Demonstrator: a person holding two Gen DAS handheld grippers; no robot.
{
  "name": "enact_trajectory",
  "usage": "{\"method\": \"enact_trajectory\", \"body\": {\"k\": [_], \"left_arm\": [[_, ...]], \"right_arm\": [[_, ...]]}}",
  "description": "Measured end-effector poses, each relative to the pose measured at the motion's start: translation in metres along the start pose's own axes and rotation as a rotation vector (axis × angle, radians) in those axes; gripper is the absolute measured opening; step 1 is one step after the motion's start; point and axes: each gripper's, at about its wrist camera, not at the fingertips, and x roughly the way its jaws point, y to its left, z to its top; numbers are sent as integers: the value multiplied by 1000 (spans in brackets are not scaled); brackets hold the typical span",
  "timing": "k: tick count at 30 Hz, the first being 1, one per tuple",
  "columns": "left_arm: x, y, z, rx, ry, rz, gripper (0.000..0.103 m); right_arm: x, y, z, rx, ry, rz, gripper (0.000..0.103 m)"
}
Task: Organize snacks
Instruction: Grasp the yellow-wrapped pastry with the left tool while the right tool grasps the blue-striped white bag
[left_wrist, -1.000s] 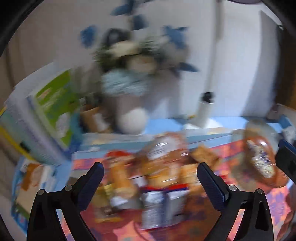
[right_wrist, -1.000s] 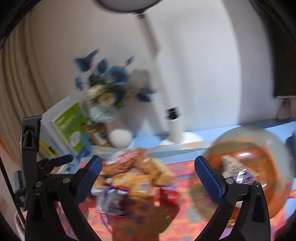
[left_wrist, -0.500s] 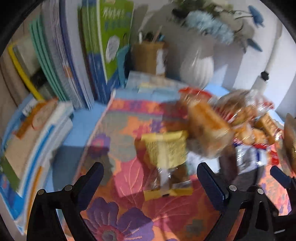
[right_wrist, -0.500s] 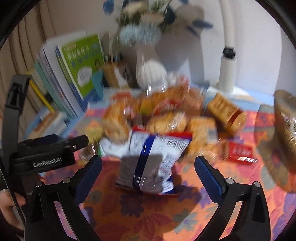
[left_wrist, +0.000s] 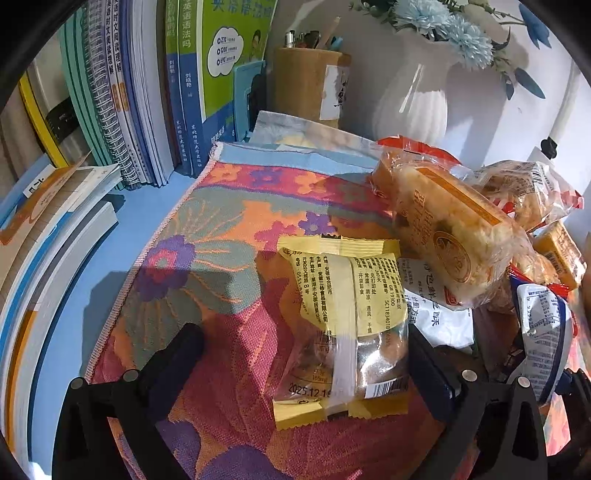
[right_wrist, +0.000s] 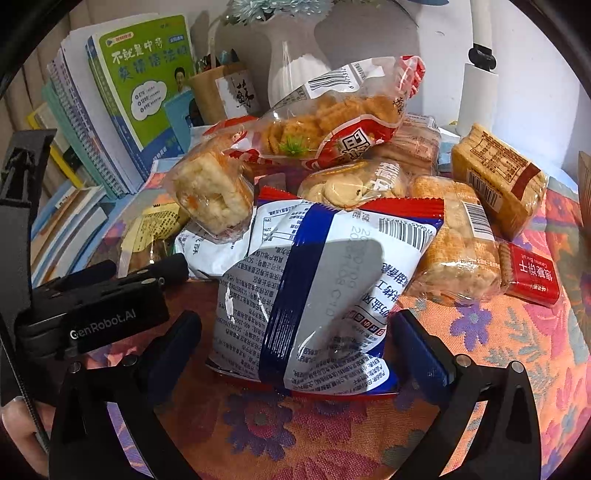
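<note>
Grippers sat low over the floral cloth (left_wrist: 229, 206), both spread wide. The left gripper (left_wrist: 301, 354) straddled a yellow pastry packet (left_wrist: 341, 325) lying flat, its right finger against the packet's edge. The right gripper (right_wrist: 295, 341) flanked a blue-and-white snack bag (right_wrist: 317, 291) at the front of the snack pile, gripping nothing.

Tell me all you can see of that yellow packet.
The yellow packet is a crinkly plastic wrapper with a clear lower window showing a brownish pastry, printed text, a barcode and a 2025.12 date. It lies flat, back side up, on the floral cloth, between the open left gripper's fingers, beside a white bag.
</note>
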Motion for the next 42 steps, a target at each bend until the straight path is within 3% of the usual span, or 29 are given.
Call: {"method": "enact_trajectory", "body": {"k": [20, 42], "left_arm": [[0, 0, -1, 3, -1, 3, 103], [-8, 1, -5, -17, -17, -23, 103]], "right_arm": [[2, -1, 1, -3, 1, 2, 103], [-8, -19, 0, 111, -54, 146, 103]]}}
